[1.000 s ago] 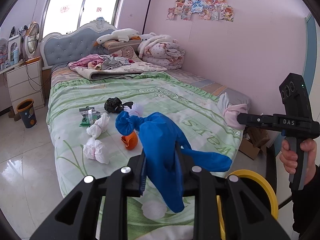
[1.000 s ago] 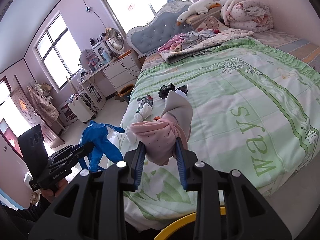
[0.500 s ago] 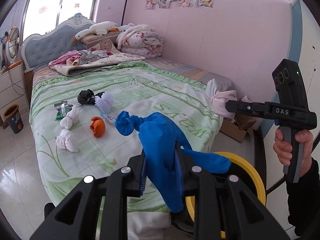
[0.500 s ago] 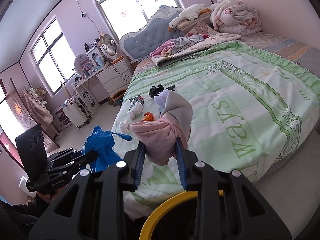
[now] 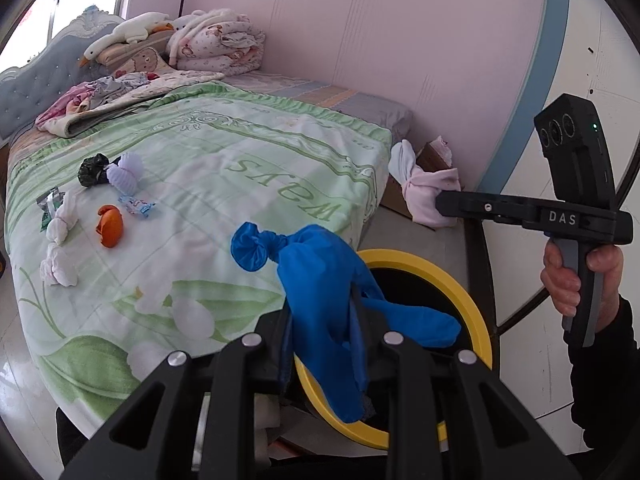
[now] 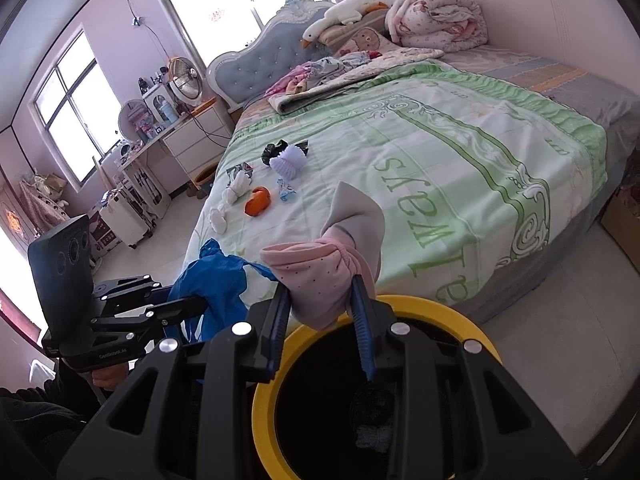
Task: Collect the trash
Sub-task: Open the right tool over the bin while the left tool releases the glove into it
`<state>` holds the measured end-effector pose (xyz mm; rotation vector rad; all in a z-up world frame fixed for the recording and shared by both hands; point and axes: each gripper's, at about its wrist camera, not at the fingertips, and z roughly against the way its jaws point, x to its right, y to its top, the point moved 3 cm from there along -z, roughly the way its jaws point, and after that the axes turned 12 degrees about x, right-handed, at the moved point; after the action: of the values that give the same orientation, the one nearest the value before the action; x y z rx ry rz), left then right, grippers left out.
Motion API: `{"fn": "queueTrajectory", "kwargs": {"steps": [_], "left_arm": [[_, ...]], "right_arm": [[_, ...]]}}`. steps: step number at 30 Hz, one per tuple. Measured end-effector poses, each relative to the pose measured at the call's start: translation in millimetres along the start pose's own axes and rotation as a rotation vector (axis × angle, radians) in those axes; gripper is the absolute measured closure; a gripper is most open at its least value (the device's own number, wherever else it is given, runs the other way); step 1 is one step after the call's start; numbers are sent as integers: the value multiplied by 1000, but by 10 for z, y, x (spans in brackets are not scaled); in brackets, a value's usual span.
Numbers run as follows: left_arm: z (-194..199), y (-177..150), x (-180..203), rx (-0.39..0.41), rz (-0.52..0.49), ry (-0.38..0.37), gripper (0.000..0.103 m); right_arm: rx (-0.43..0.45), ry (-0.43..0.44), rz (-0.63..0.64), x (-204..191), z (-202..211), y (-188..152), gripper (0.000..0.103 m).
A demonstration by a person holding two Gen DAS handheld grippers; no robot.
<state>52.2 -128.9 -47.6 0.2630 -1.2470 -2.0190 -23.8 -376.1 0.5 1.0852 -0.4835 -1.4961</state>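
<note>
My left gripper [image 5: 322,320] is shut on a knotted blue glove [image 5: 316,280], which hangs over the near rim of a yellow-rimmed black bin [image 5: 464,292] at the foot of the bed. My right gripper [image 6: 322,304] is shut on a pink and grey cloth bundle [image 6: 324,268], held above the same bin [image 6: 420,308]. In the left wrist view that bundle [image 5: 424,196] sits beyond the bin's far side. On the green bedspread lie more scraps: an orange peel [image 5: 109,229], white tissue wads [image 5: 60,264], a black bag [image 5: 92,169] and a lilac ball [image 5: 126,171].
The bed [image 6: 460,152] fills the middle, with folded quilts and a plush goose at its headboard. A cardboard box [image 5: 424,160] stands by the pink wall. A white dresser [image 6: 192,140] and a fan stand left of the bed. A person's hand [image 5: 576,276] holds the right gripper's handle.
Both grippers have swung away from the bedspread toward the foot of the bed. The yellow bin now lies under and ahead of them. Both grips are unchanged.
</note>
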Motion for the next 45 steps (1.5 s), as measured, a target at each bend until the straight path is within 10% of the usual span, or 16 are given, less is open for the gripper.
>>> {"fn": "queueTrajectory", "kwargs": {"steps": [25,35,45], "left_arm": [[-159,-261,507,-96,-53,-86,79],[-115,-215,449,-54,-49,-71,39],[25,-63,73,21,-8,27,29]], "right_arm": [[-160,-55,-46,293,81,-538,70],[-107,-100,-115,505,110,-445,57],[35,-137,-83,495,37,-96,50]]}}
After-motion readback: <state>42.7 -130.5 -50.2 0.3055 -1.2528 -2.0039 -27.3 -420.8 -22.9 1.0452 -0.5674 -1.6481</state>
